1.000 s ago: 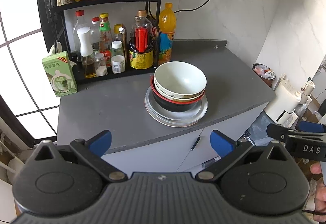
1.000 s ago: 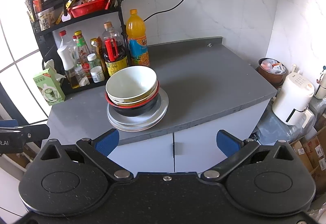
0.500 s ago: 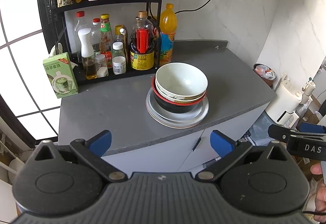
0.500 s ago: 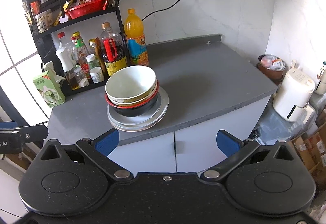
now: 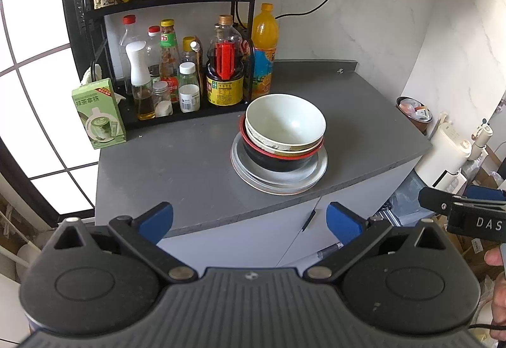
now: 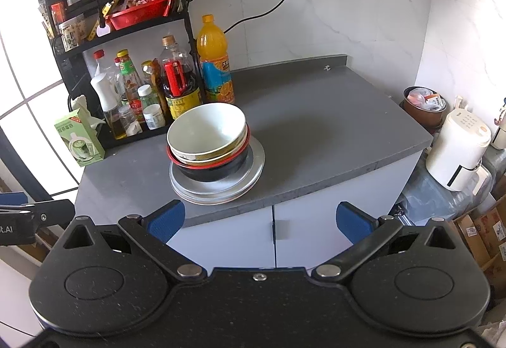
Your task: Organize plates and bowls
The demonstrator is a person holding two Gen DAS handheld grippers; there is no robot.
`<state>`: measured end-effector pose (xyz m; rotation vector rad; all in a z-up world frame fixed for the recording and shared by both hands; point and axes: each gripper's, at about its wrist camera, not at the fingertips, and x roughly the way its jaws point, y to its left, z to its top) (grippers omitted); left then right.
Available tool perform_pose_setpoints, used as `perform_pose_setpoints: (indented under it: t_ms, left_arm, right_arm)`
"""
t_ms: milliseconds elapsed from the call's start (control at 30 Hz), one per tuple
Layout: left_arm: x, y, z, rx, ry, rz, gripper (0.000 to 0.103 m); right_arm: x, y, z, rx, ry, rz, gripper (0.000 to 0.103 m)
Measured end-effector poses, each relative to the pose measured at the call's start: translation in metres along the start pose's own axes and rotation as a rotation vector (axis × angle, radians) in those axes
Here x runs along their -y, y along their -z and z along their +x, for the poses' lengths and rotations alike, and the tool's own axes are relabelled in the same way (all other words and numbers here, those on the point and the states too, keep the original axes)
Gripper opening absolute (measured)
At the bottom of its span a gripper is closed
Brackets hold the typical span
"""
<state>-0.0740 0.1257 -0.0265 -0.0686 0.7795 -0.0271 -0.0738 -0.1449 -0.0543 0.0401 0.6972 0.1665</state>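
3 nested bowls (image 5: 285,126) on grey plates (image 5: 278,180) | L gripper (image 5: 249,218) + R gripper (image 6: 261,218) agape, empty

Both wrist views look down and forward at the tabletop (image 5: 177,164) from off its front edge, well back from it. The left view sits toward the rack (image 5: 79,41) side; the right view stands further from the rack (image 6: 63,47). Both share the bowl stack (image 5: 284,133) (image 6: 208,142), rack and back wall.
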Motion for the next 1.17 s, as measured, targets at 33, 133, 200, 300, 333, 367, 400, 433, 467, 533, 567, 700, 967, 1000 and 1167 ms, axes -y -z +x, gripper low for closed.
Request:
perform_pose_setpoints:
  t_ms: [33, 133, 200, 300, 333, 367, 400, 433, 467, 533, 567, 700, 967, 1000, 1167]
  left_arm:
    - [0.0003, -0.0001, 0.0003, -0.002, -0.001, -0.001, 0.102]
    - [0.0009, -0.0001, -0.0002, -0.003, 0.002, 0.002, 0.102]
    - [0.0014, 0.0, -0.0004, -0.003, 0.001, 0.007, 0.102]
    - [0.0022, 0.0001, -0.0005, -0.003, 0.004, 0.017, 0.102]
    - [0.0027, 0.0004, -0.0005, -0.003, 0.006, 0.02, 0.102]
    - [0.0027, 0.0005, -0.0004, -0.004, 0.008, 0.021, 0.102]
    - [0.0028, 0.0006, -0.0003, -0.004, 0.01, 0.023, 0.102]
    - [0.0032, 0.0005, -0.0003, -0.004, 0.011, 0.026, 0.102]
    - [0.0038, 0.0006, -0.0002, -0.004, 0.012, 0.027, 0.102]
    - [0.0048, 0.0007, -0.0003, -0.002, 0.016, 0.029, 0.102]
    - [0.005, 0.0006, -0.0004, -0.001, 0.018, 0.028, 0.102]
    - [0.0047, -0.0003, -0.0002, 0.0, 0.022, 0.031, 0.102]
    - [0.0027, -0.0004, 0.0011, -0.003, 0.034, 0.042, 0.102]
    - [0.0027, -0.0002, 0.0008, -0.003, 0.035, 0.043, 0.102]
    - [0.0003, 0.0002, 0.0022, -0.001, 0.051, 0.056, 0.102]
  right_arm:
    - [0.0007, -0.0001, -0.0002, 0.001, -0.001, 0.002, 0.103]
    - [0.0005, 0.0006, -0.0013, 0.005, -0.004, 0.001, 0.103]
    - [0.0005, 0.0005, -0.0015, 0.004, -0.001, -0.001, 0.103]
    - [0.0013, 0.0004, -0.0009, 0.001, 0.006, 0.003, 0.103]
    - [0.0018, 0.0002, -0.001, 0.0, 0.005, 0.005, 0.103]
    - [0.0025, 0.0001, -0.0012, 0.0, 0.006, 0.006, 0.103]
    - [0.0029, 0.0, -0.0012, -0.001, 0.008, 0.008, 0.103]
    - [0.0033, 0.0004, -0.0014, -0.001, 0.009, 0.011, 0.103]
    - [0.0039, 0.0005, -0.0011, -0.003, 0.008, 0.014, 0.103]
    - [0.0049, 0.0007, -0.0009, -0.005, 0.01, 0.016, 0.103]
    - [0.0049, 0.0008, -0.0006, -0.008, 0.011, 0.016, 0.103]
    - [0.0077, 0.0011, -0.001, -0.012, 0.003, 0.034, 0.103]
    - [0.0084, 0.0013, -0.0007, -0.01, 0.009, 0.042, 0.103]
    - [0.0081, 0.0018, -0.0005, -0.013, 0.009, 0.043, 0.103]
    - [0.0067, 0.0048, 0.0008, -0.022, 0.017, 0.058, 0.103]
